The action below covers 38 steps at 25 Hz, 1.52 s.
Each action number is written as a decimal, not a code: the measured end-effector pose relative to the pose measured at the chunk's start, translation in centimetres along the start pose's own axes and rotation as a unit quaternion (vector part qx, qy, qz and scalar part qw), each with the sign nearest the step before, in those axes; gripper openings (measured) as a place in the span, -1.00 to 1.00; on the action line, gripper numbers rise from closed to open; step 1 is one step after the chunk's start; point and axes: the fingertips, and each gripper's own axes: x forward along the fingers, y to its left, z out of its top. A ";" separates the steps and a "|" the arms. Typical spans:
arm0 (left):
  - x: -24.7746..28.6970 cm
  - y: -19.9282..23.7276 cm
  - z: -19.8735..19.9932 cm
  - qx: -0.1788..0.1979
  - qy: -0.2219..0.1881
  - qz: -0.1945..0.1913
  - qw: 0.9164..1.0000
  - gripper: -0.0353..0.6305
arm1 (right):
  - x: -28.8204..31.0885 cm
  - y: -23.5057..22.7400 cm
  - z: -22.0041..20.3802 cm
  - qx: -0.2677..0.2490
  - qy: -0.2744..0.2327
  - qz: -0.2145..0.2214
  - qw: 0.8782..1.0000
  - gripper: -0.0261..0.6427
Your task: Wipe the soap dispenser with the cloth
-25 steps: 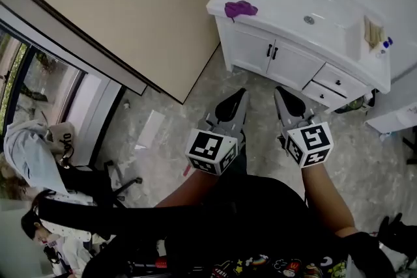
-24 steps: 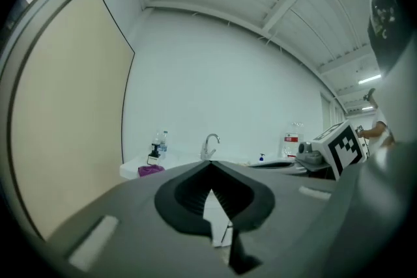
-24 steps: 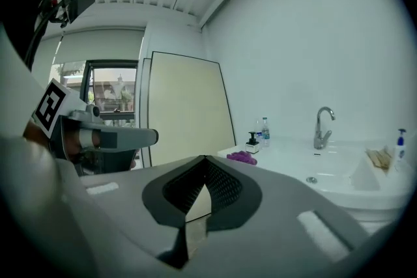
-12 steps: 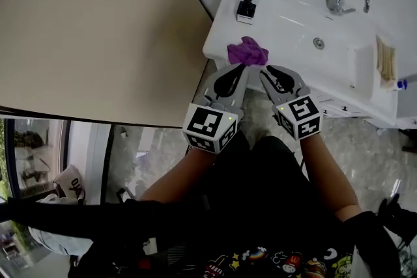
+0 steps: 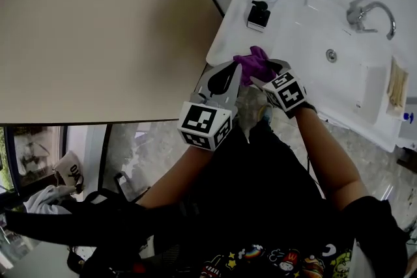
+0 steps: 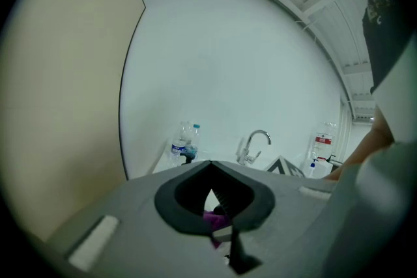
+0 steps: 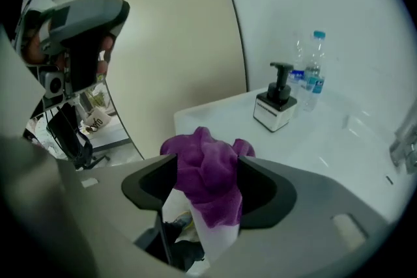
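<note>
1. Two grippers that hung over the floor a second ago, well short of the vanity, have now come up to its near corner. Half a second ago both were just short of the cloth [image 7: 205,172].
2. The right gripper [image 7: 207,163] has gone from empty to loaded. Its jaws stand partway apart with the purple cloth bunched between them. The fabric presses against both pads, bulges above the tips and hangs below them, so I judge it pinched rather than merely straddled.
3. The cloth does not look lifted yet. The white counter [image 7: 326,133] corner shows directly under the jaws, so the fabric probably rests there.
4. The left gripper [image 6: 210,169] is unchanged in state. Its tips meet, nothing is held, and only a sliver of purple shows through the slot behind them. It sits just beside the right gripper, on that gripper's left.
5. The soap dispenser [image 7: 276,107] stands upright ahead of the right jaws and a little to their right, well apart from them. Water bottles [image 7: 311,68] stand just beyond it.
6. The approach looks finished and the pick-up is in hand, but no wiping has begun. The next move would be to raise the cloth and carry it forward and rightward to the dispenser. The light dispenser could slide or tip under the wipe, and the empty left gripper is free to steady it.
</note>
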 end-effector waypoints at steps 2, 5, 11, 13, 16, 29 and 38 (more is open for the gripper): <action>0.8 0.6 -0.2 -0.007 0.005 0.009 1.000 -0.89 | 1.5 -0.6 -0.6 0.008 0.019 0.014 1.000 -0.02; 1.5 1.1 -0.3 -0.015 0.009 0.020 1.000 -0.89 | 2.5 -1.2 -1.1 0.036 0.047 0.036 0.998 -0.03; 2.9 2.1 -0.4 -0.025 0.013 0.034 0.999 -0.89 | 3.3 -2.6 -0.4 0.106 0.072 0.074 0.989 -0.44; 3.3 2.2 -0.3 -0.025 0.014 0.036 0.999 -0.89 | 3.4 -2.7 -0.2 0.116 0.071 0.084 0.987 -0.51; 3.7 2.4 -0.1 -0.024 0.016 0.038 0.999 -0.89 | 3.3 -3.9 0.6 0.127 0.048 0.074 0.988 -0.59; 6.2 2.1 0.1 -0.006 0.043 0.047 0.998 -0.89 | 1.1 -16.5 4.6 0.172 -0.047 -0.025 0.984 -0.61; 7.8 0.9 0.3 0.009 0.059 0.062 0.996 -0.89 | -0.2 -20.1 7.9 0.166 -0.118 -0.040 0.978 -0.61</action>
